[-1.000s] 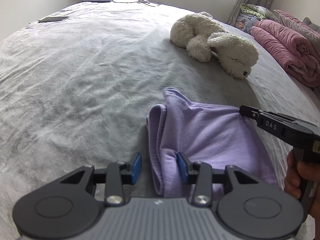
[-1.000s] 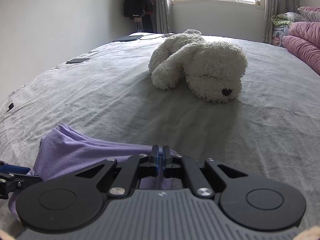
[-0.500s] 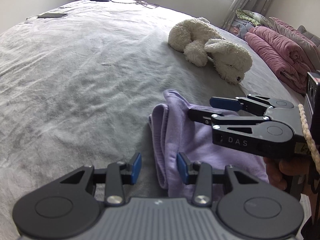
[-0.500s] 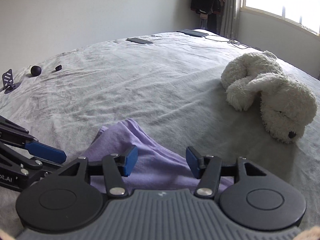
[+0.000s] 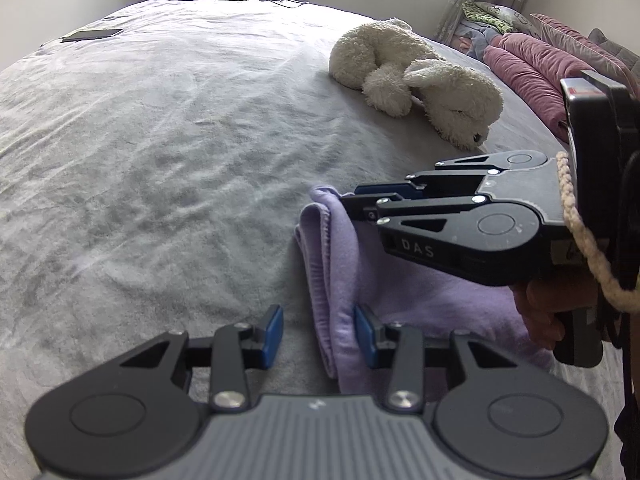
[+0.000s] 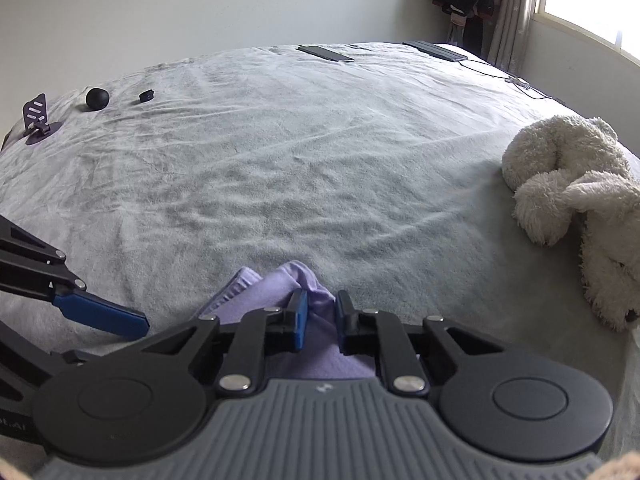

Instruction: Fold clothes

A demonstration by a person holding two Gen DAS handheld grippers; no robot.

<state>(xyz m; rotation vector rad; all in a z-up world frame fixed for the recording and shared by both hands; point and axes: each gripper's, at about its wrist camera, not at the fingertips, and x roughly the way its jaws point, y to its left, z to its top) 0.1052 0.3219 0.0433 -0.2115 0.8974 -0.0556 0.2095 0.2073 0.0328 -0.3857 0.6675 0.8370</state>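
Hand-held gripper (image 6: 321, 319) in my right hand, swung round since a second ago, is closing on the far corner of the lavender garment (image 5: 344, 264) lying folded on the bed (image 5: 160, 160), while my left hand-held gripper (image 5: 319, 334) waits released astride its near edge.

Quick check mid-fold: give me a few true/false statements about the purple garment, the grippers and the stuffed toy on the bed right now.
1. The purple garment lies on the grey bedspread. True.
2. The plush dog sits on top of the garment. False: it lies apart, farther up the bed.
3. The left gripper is clamped shut. False: its jaws stand apart around the garment's folded edge.
4. The right gripper has purple cloth between its fingers. True; its jaws are closing.
5. A black ball lies on the bed. True.
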